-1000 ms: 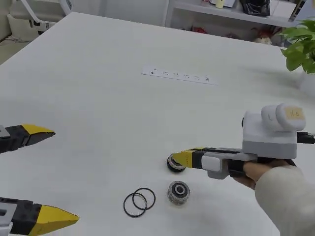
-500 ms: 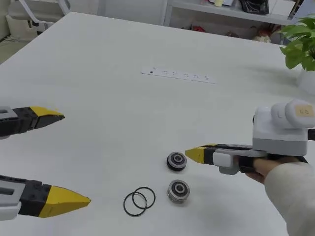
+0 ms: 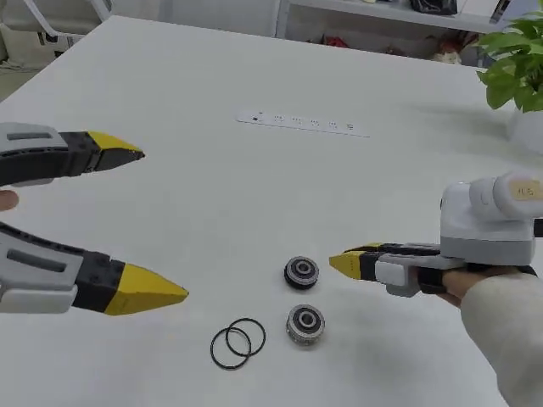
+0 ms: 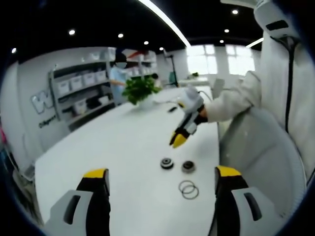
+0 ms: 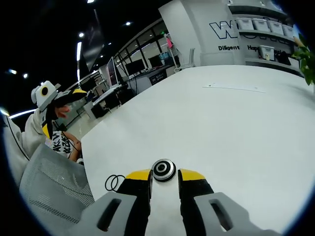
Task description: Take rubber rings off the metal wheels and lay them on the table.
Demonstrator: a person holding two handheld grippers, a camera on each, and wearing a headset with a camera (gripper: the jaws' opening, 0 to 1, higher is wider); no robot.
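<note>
now the left gripper (image 3: pixel 161 225) is held above the white table (image 3: pixel 212 195), with its jaws spread wide and nothing between them. the right gripper (image 3: pixel 337 263) is held low, its jaws parted by a narrow gap, the tips just beside the farther metal wheel (image 3: pixel 302 271), which is not gripped. a second wheel (image 3: pixel 305 324) is seen nearer, and two overlapping rubber rings (image 3: pixel 237 342) are laid flat just left of it.

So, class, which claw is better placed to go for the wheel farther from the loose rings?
Probably right: the right claw sits just beside that wheel, tips toward it; the left claw hangs wide open, farther off.
</note>
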